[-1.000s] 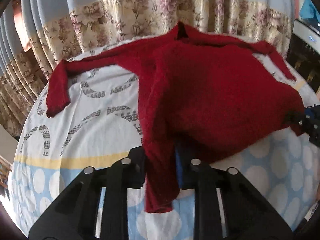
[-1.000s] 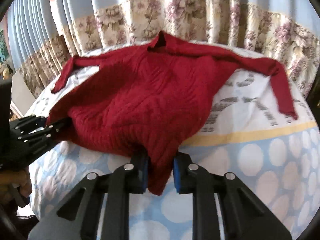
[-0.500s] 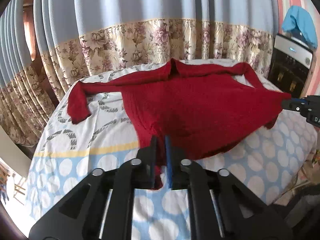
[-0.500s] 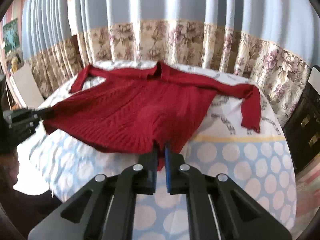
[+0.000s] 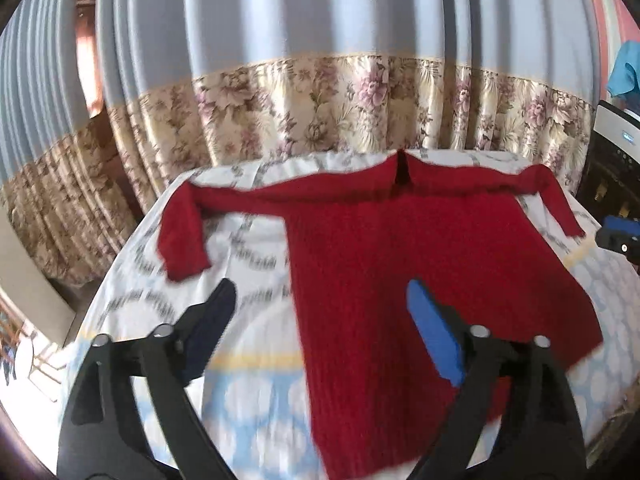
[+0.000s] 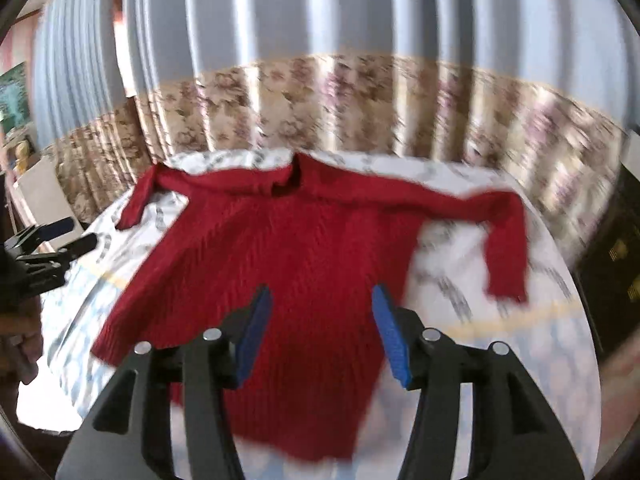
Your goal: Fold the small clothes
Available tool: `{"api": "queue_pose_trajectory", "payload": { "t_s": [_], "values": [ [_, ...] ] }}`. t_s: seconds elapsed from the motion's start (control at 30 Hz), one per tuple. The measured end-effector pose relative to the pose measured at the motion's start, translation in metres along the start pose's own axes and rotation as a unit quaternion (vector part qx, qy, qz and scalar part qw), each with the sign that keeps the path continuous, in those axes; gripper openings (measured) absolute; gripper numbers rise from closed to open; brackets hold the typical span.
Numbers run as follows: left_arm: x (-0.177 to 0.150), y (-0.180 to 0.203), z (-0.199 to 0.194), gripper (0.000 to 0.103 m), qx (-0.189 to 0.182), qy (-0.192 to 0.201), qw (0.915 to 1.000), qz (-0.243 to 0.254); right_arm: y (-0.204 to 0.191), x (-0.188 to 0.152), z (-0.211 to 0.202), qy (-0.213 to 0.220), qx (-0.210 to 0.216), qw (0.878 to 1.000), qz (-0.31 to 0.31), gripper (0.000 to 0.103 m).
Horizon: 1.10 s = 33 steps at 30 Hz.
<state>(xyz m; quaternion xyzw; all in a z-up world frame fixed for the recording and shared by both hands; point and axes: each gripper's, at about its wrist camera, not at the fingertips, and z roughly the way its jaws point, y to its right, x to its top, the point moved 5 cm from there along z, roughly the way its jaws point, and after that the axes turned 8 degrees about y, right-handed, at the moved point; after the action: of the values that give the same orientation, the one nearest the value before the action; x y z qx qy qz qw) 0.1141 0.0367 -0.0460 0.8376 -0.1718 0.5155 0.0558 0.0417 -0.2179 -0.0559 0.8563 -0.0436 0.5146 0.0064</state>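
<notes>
Left tongs (image 5: 320,308) spread, just opened, nothing between them | red sweater (image 5: 420,264) flat on patterned surface (image 5: 248,264), sleeves out, laid ready for folding | right tongs (image 6: 318,316) half-spread, just opened, nothing between them.

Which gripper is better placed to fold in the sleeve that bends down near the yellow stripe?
Probably the right gripper. In its view that sleeve lies just beside its open jaws, while the left gripper is across the red sweater.
</notes>
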Motion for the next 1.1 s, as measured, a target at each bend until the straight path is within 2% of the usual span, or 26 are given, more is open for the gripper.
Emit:
{"api": "queue_pose_trajectory", "payload": {
  "t_s": [0.03, 0.2, 0.3, 0.37, 0.47, 0.63, 0.8, 0.87, 0.9, 0.93, 0.97, 1.0, 1.03, 1.07, 1.1],
  "values": [
    [0.009, 0.004, 0.016, 0.095, -0.007, 0.005, 0.9999, 0.009, -0.003, 0.011, 0.016, 0.003, 0.01, 1.0, -0.008, 0.053],
    [0.038, 0.018, 0.099, 0.095, -0.018, -0.012, 0.9988, 0.043, -0.01, 0.05, 0.094, -0.002, 0.016, 0.998, -0.055, 0.053],
    [0.05, 0.023, 0.145, 0.095, -0.013, -0.029, 0.9983, 0.048, -0.003, 0.062, 0.145, -0.03, 0.006, 0.997, -0.074, 0.053],
    [0.056, 0.026, 0.167, 0.096, -0.019, -0.031, 0.9981, 0.051, 0.004, 0.064, 0.178, -0.051, 0.005, 0.997, -0.065, 0.053],
    [0.059, 0.029, 0.196, 0.096, -0.006, -0.039, 0.9976, 0.057, 0.008, 0.063, 0.21, -0.072, -0.003, 0.995, -0.065, 0.053],
    [0.05, 0.037, 0.251, 0.096, 0.03, -0.09, 0.9937, 0.06, 0.016, 0.052, 0.251, -0.116, -0.019, 0.992, -0.054, 0.059],
    [0.046, 0.066, 0.28, 0.097, 0.011, -0.112, 0.9896, 0.09, 0.019, 0.042, 0.28, -0.152, -0.032, 0.986, -0.066, 0.06],
    [0.044, 0.073, 0.292, 0.097, 0.025, -0.124, 0.9859, 0.109, 0.021, 0.04, 0.288, -0.162, -0.033, 0.984, -0.072, 0.056],
    [0.044, 0.076, 0.299, 0.097, 0.029, -0.13, 0.9842, 0.117, 0.022, 0.04, 0.29, -0.163, -0.029, 0.984, -0.07, 0.049],
    [0.045, 0.077, 0.304, 0.096, 0.03, -0.131, 0.9835, 0.121, 0.023, 0.041, 0.291, -0.162, -0.022, 0.984, -0.064, 0.03],
    [0.046, 0.077, 0.308, 0.084, 0.031, -0.132, 0.9829, 0.125, 0.024, 0.045, 0.291, -0.159, -0.023, 0.985, -0.062, 0.016],
    [0.048, 0.076, 0.313, 0.071, 0.015, -0.137, 0.9835, 0.118, 0.026, 0.05, 0.29, -0.154, -0.02, 0.986, -0.059, 0.009],
    [0.049, 0.078, 0.316, 0.038, 0.004, -0.145, 0.9831, 0.111, 0.028, 0.057, 0.288, -0.145, -0.017, 0.988, -0.055, 0.006],
    [0.051, 0.077, 0.32, 0.027, -0.016, -0.157, 0.983, 0.094, 0.028, 0.061, 0.287, -0.14, -0.018, 0.988, -0.056, 0.005],
    [0.055, 0.076, 0.321, 0.018, -0.015, -0.154, 0.9838, 0.09, 0.029, 0.066, 0.287, -0.134, -0.019, 0.989, -0.058, 0.005]
  ]
}}
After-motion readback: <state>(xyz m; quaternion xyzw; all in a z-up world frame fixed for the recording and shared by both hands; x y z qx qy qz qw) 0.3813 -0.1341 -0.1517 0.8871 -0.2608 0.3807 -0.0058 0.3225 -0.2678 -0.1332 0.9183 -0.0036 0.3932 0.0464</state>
